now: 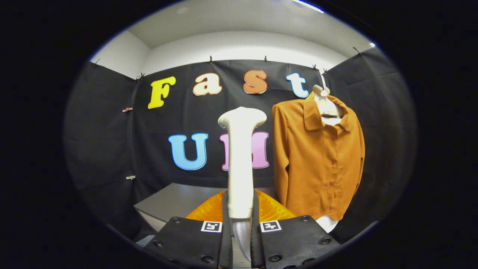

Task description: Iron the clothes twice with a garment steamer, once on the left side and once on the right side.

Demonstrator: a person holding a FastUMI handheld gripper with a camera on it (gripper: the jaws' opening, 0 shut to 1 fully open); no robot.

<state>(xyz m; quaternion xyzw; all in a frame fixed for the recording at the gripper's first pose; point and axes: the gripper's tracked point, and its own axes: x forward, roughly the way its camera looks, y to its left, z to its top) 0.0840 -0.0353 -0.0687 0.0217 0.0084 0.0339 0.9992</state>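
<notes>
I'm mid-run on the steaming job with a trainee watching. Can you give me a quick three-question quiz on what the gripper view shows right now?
1. True or false: the gripper is shut on the white plastic garment steamer, which stands upright between its fingers.
2. Multiple choice: where does the mustard-orange button-up shirt hang? A) on a white hanger against the black cloth wall, beyond the fingers and to the steamer's right; B) flat on the grey table; C) draped over the steamer.
3. Fill in: the steamer's head is ___ the shirt (touching / apart from).

Key: 1 true; 2 A; 3 apart from.
</notes>
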